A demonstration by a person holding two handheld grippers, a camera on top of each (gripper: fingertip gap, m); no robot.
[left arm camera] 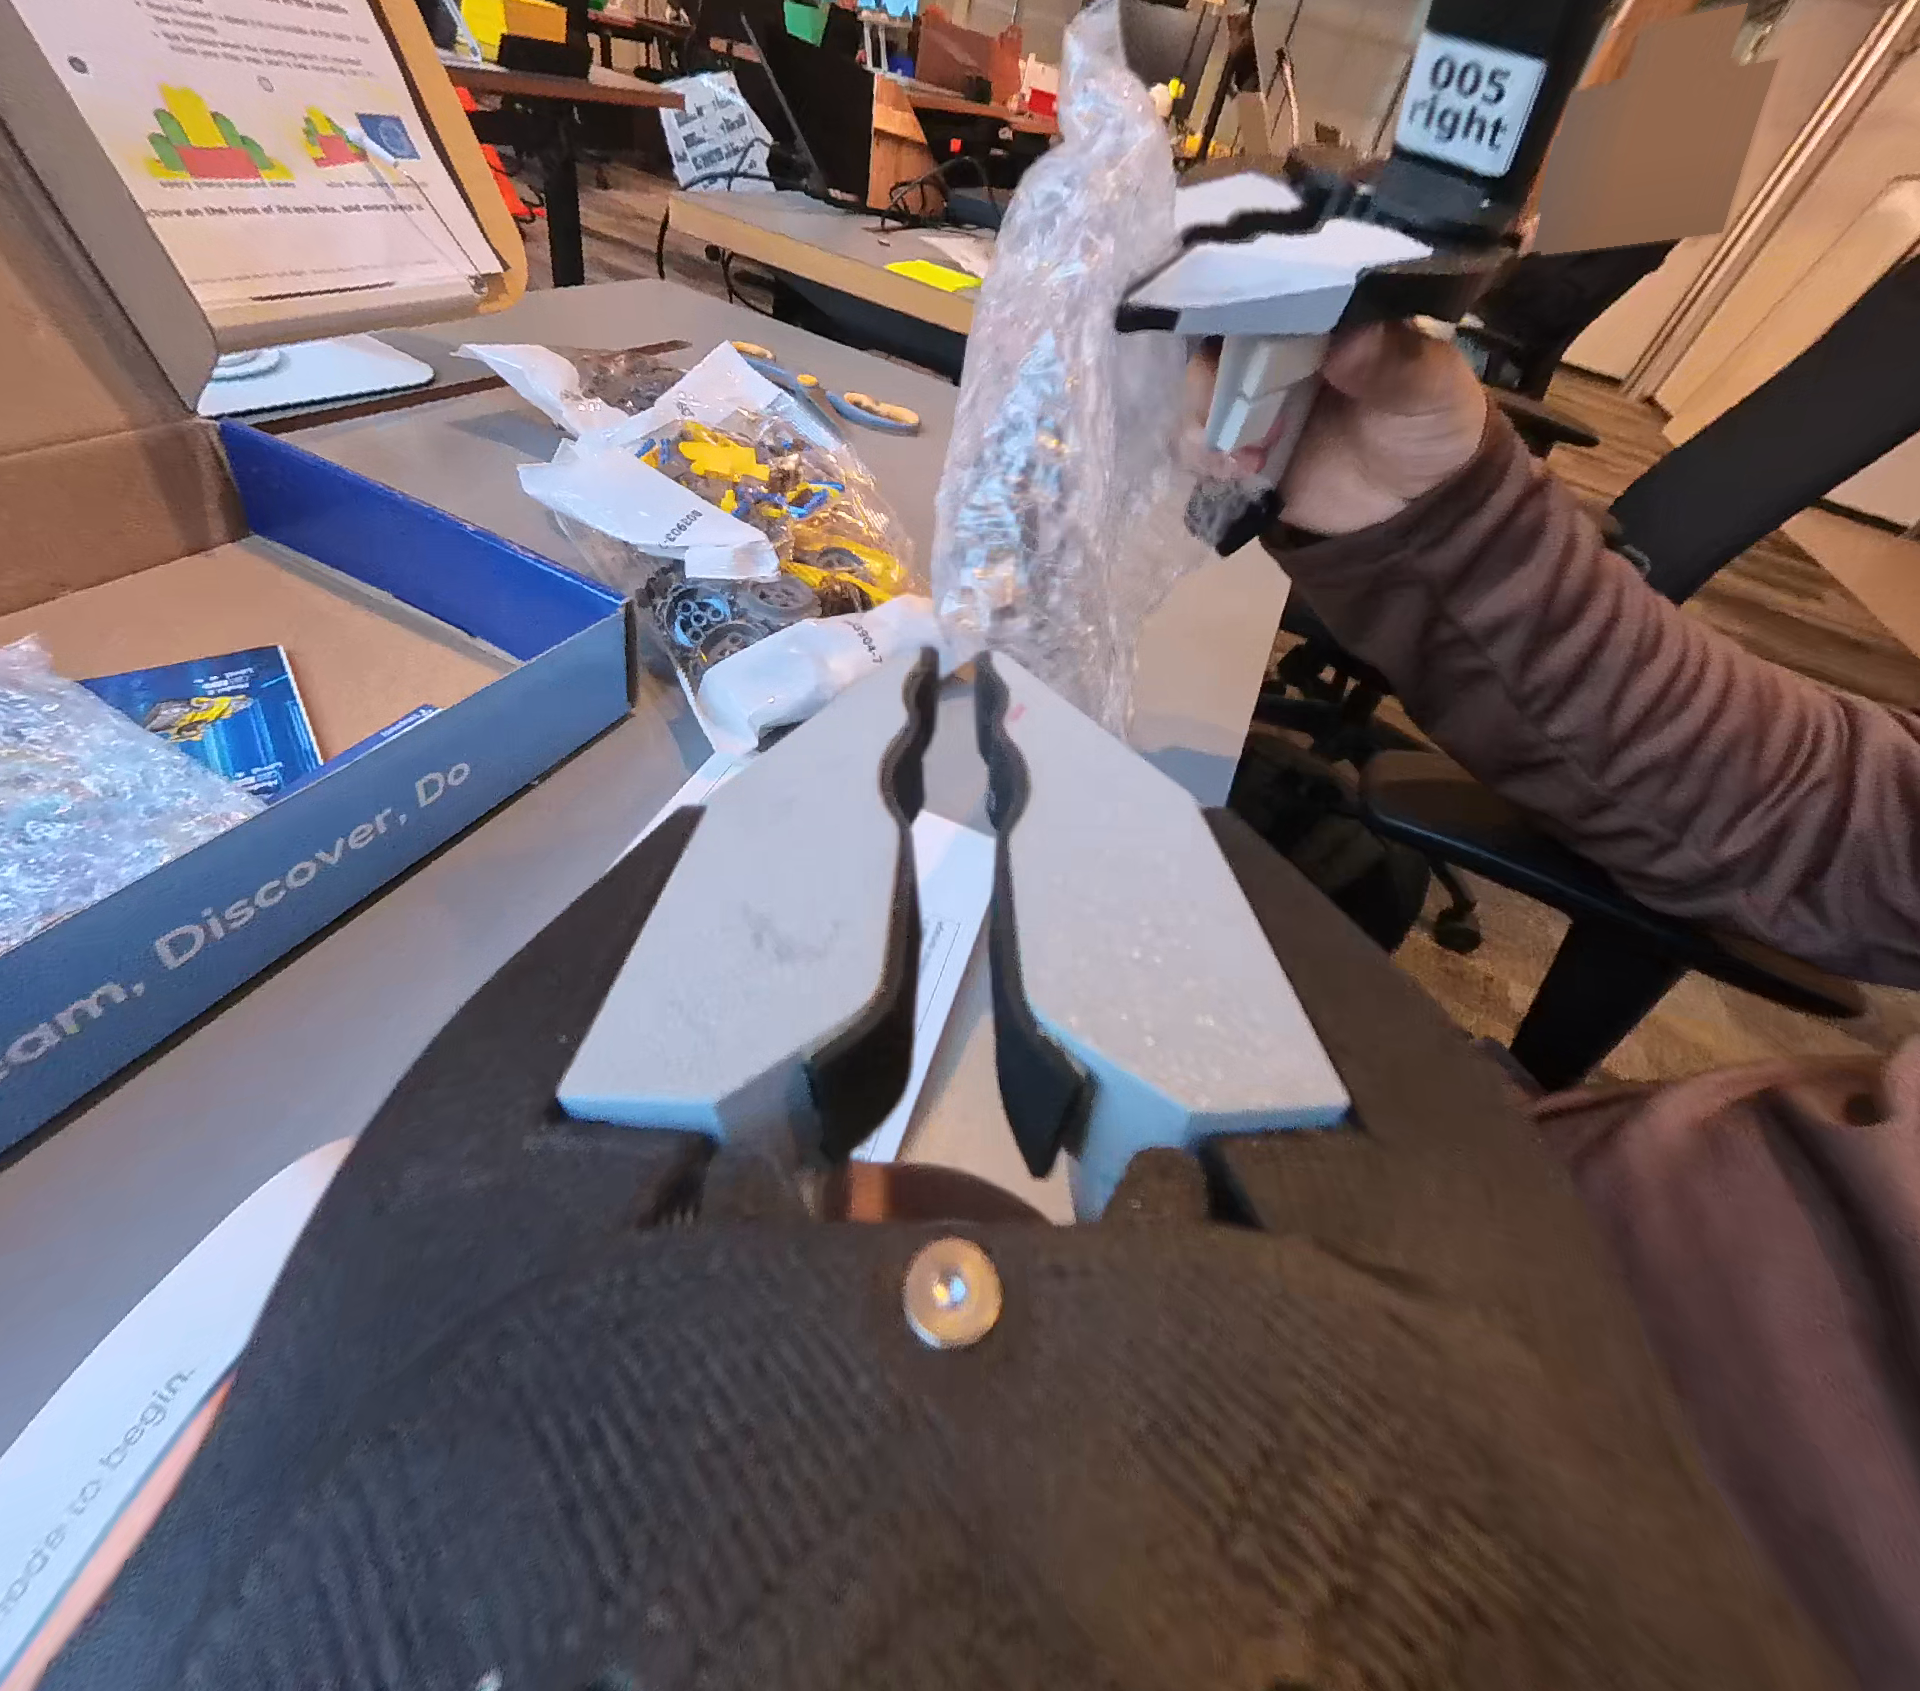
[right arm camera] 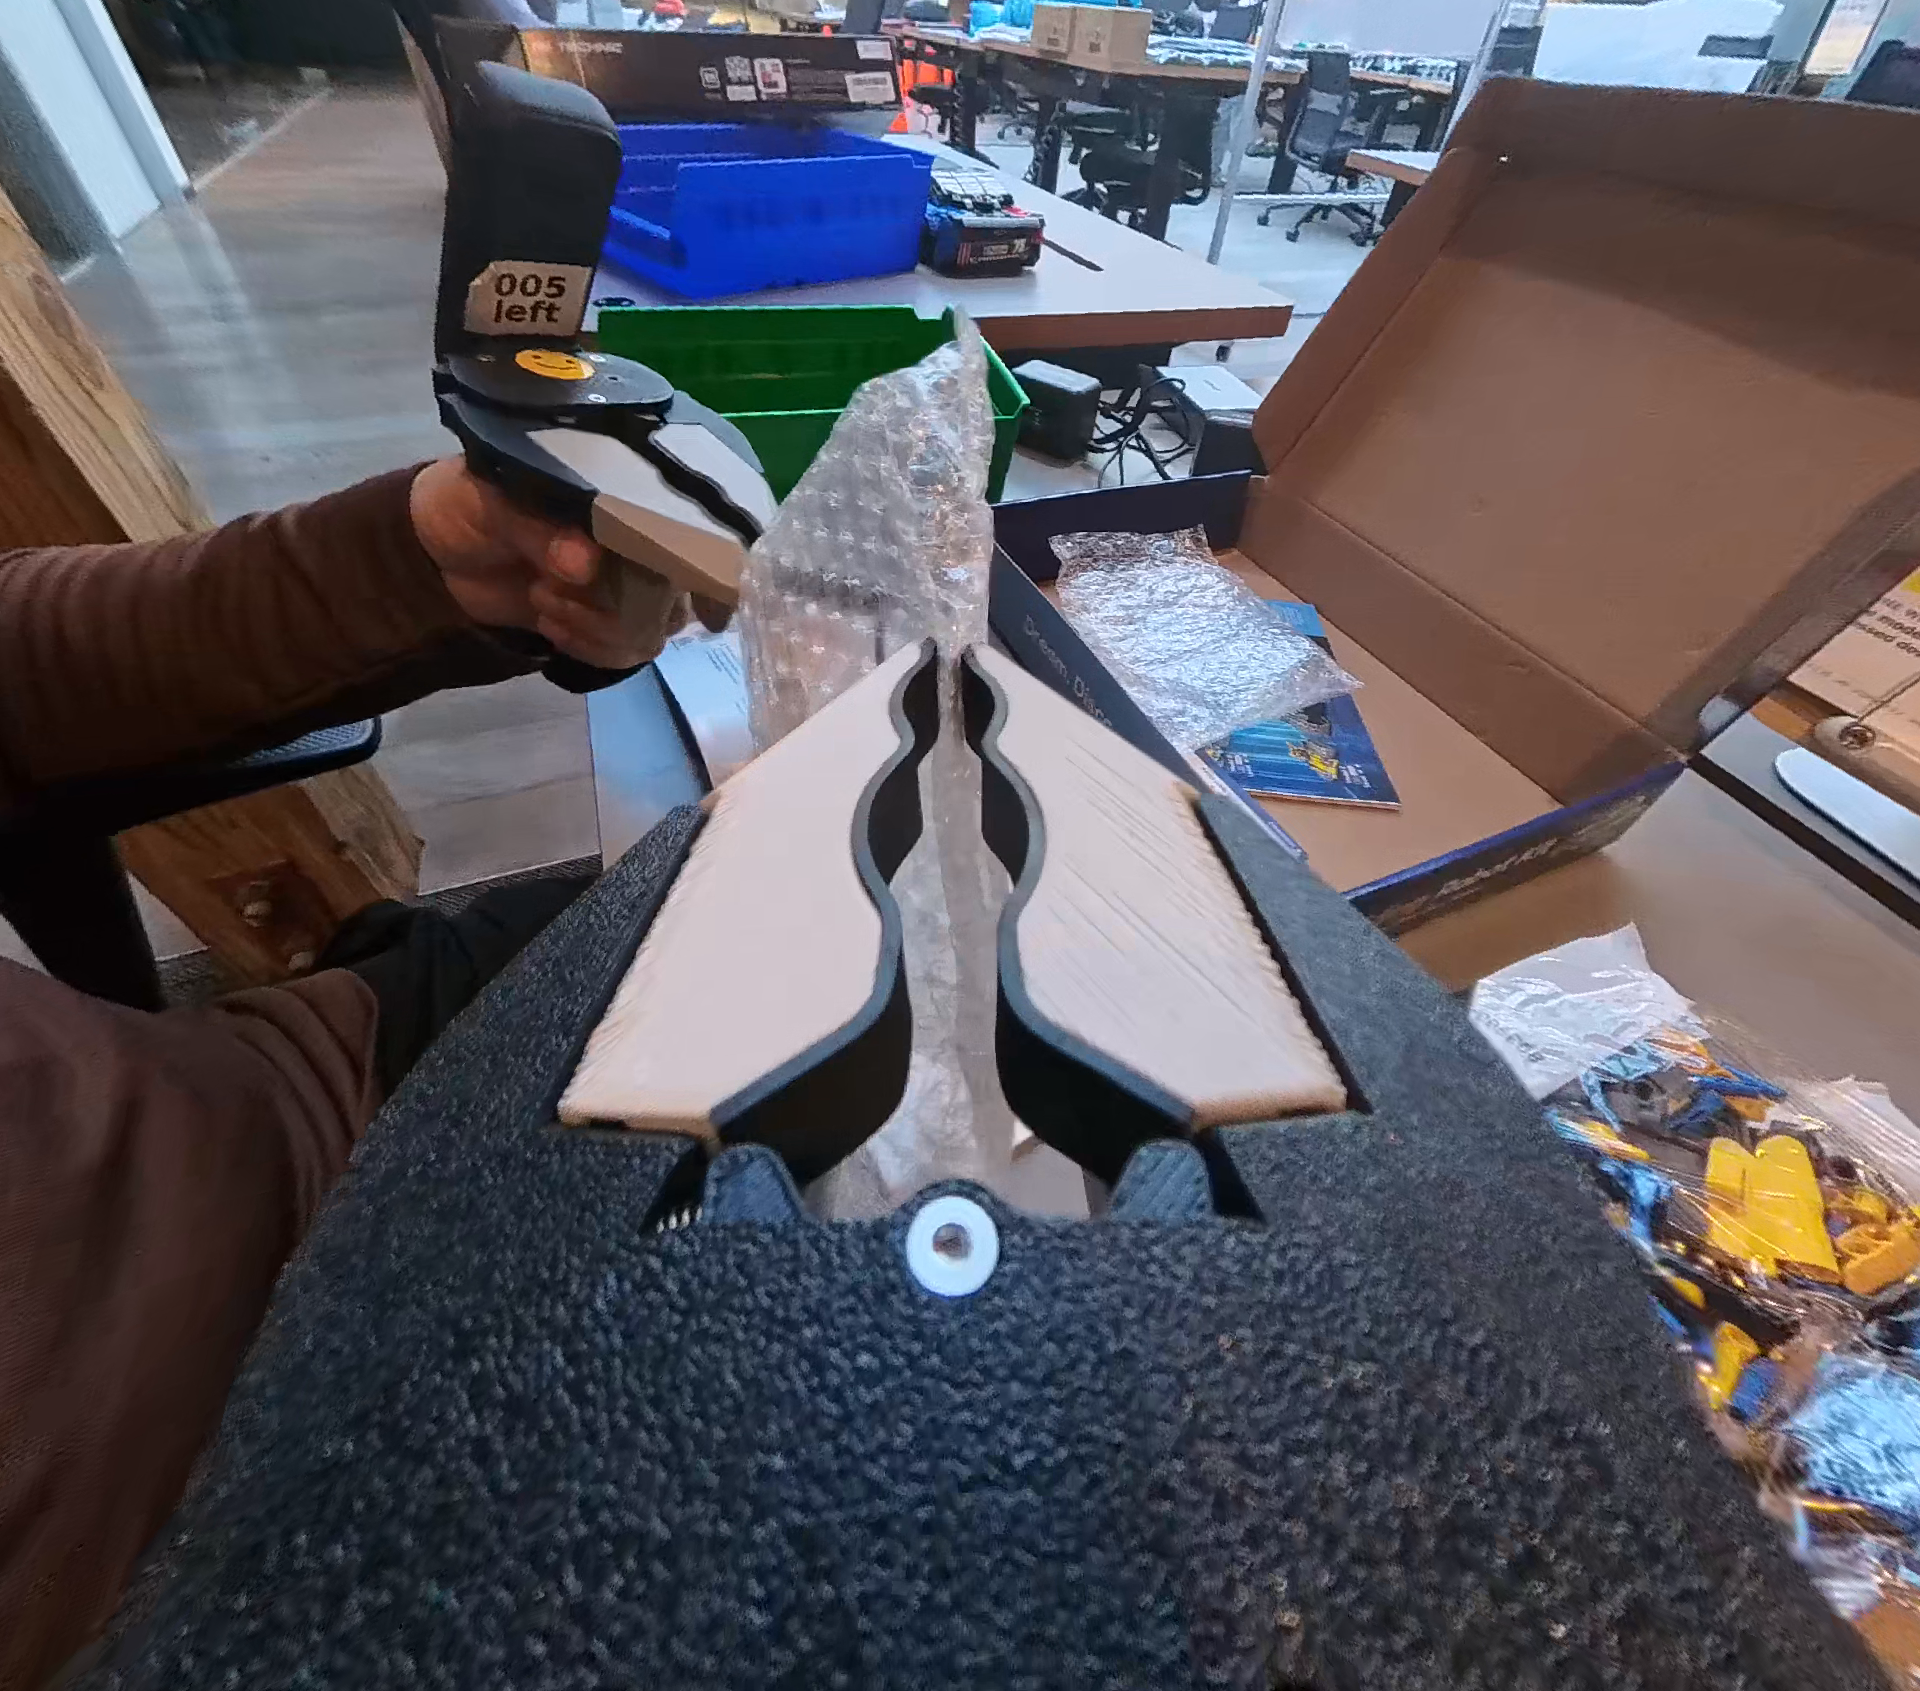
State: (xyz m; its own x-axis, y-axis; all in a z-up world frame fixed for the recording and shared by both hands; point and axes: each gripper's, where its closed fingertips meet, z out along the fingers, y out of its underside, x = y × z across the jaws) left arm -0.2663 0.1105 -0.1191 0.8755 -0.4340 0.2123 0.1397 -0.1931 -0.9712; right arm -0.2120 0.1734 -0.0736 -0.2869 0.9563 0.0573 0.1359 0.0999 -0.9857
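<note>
A clear bubble-wrap pouch hangs upright in the air between both grippers, over the grey table's right edge. My left gripper is shut on the pouch's bottom corner, with the jaws almost together. My right gripper is shut on the pouch, and the wrap runs down between its fingers. In the left wrist view the right gripper grips the pouch's right side higher up. In the right wrist view the left gripper meets the pouch's lower left.
An open cardboard box with blue sides holds a blue booklet and more bubble wrap. Clear bags of yellow, blue and grey parts lie beside it, with scissors behind. A green bin and an instruction sheet stand are nearby.
</note>
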